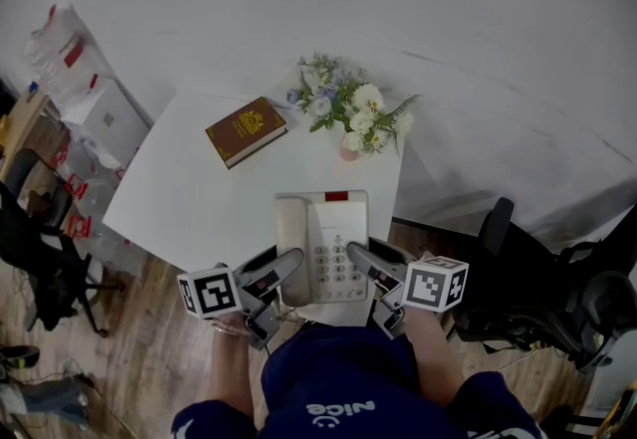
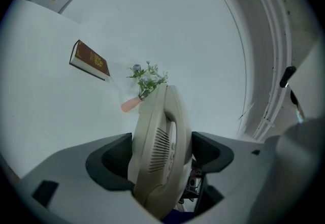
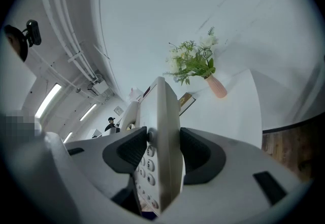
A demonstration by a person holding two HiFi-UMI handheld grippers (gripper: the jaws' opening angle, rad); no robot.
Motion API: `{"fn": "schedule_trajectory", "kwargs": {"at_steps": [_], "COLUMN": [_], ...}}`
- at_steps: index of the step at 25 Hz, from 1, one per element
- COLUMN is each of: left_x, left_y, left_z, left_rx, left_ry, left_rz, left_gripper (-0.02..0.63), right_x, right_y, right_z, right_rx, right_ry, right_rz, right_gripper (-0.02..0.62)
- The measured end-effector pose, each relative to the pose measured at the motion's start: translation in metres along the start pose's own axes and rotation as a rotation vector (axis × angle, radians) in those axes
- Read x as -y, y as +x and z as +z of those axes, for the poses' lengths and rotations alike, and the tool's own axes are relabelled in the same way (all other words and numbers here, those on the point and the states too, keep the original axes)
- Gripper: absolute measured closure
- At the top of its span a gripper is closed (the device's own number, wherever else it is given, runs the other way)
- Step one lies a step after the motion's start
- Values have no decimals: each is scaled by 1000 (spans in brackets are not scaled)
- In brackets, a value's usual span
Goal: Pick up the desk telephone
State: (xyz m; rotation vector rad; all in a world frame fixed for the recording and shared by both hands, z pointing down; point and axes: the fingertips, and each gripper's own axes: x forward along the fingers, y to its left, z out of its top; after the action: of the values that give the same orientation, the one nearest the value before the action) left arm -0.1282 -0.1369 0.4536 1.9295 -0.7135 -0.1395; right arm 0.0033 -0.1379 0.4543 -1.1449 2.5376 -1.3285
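Clamping both long sides of the desk telephone (image 1: 323, 243) at lower centre, we are holding it between the left hand-held gripper (image 1: 285, 271) and the right hand-held gripper (image 1: 360, 259), its long axis pointing up-frame over the table (image 1: 184, 198) edge.

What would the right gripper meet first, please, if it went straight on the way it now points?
The right gripper is shut on the telephone, so that comes first; beyond it, probably the brown book, though depth is unclear.
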Motion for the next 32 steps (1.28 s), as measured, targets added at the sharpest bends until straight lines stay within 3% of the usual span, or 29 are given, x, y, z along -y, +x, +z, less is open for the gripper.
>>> {"fn": "schedule_trajectory", "kwargs": {"at_steps": [9,16,32], "left_x": [43,78,125], "left_y": [-6,-13,-29], "left_z": [13,24,42], "left_rx": [47,83,158], "left_ry": [52,142,242], "left_rz": [-69,-122,-168], "left_gripper": [229,229,229], "right_x": [-30,-57,-100], "right_y": [-17,-32,-50], "right_z": [25,45,74], "right_rx": [49,92,165], "right_ry": [-73,-145,-256], "right_rz": [40,73,115], "right_gripper": [373,373,373]}}
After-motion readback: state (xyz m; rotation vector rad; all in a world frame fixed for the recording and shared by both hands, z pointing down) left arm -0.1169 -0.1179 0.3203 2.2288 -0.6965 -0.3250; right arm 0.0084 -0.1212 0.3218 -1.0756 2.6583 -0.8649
